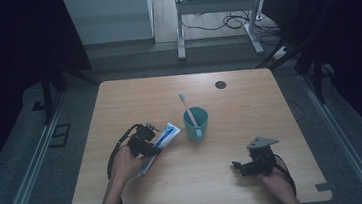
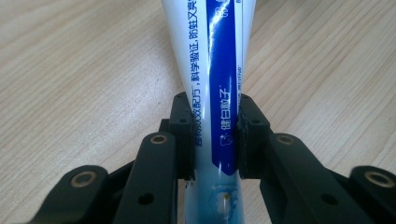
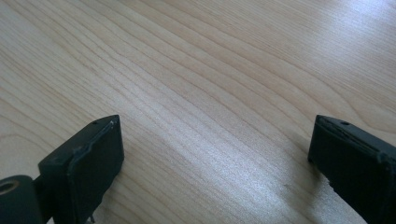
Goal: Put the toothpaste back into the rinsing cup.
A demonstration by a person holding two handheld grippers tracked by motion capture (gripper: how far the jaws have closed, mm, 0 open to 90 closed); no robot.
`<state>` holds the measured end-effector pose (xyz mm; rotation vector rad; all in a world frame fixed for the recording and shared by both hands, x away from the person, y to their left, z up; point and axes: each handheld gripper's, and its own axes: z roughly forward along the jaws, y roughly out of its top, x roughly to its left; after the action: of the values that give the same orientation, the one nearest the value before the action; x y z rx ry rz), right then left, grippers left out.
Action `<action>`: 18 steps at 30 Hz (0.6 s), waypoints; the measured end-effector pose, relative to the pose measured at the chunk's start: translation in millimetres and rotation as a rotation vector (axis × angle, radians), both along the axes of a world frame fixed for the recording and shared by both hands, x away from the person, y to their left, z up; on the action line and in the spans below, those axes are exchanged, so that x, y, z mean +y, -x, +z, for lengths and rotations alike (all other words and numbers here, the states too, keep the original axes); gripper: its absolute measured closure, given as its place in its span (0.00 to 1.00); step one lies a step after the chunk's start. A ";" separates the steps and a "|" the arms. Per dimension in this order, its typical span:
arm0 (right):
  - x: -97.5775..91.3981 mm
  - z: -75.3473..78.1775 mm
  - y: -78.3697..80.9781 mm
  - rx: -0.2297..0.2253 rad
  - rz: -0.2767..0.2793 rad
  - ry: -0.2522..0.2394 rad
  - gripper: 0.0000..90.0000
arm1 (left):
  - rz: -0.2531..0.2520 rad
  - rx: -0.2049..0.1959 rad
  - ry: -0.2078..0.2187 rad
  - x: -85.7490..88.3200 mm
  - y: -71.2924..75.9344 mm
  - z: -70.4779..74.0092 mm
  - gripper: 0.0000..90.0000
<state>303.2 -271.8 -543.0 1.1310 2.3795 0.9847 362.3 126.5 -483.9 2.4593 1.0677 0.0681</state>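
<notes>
On the table (image 1: 127, 187), left side: left gripper (image 2: 215, 135) clamped tight on the toothpaste tube (image 2: 210, 70)
Right gripper (image 3: 215, 154): jaws wide apart, holding nothing

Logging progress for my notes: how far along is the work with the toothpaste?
Done: the toothbrush stands in the green cup. In hand: the left tool is clamped on the toothpaste tube. Left: probably getting the tube to the cup; the right tool sits open over the table.

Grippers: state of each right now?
Left gripper: closed on the toothpaste tube.
Right gripper: open, holding nothing, over the table.
</notes>
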 end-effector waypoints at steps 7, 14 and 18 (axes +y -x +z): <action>0.0 0.0 0.0 0.000 0.001 0.000 0.04 | 0.016 -0.053 0.078 8.2 6.0 9.3 0.81; 0.0 0.0 0.0 0.000 0.001 0.000 0.04 | 0.030 -0.107 0.149 12.8 11.9 20.7 0.81; 0.0 0.1 0.1 0.001 0.000 0.001 0.04 | 0.027 -0.131 0.178 13.5 13.5 26.6 0.81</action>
<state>303.1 -271.8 -542.9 1.1314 2.3810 0.9836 348.7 139.9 -457.4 2.2491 1.0060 0.1343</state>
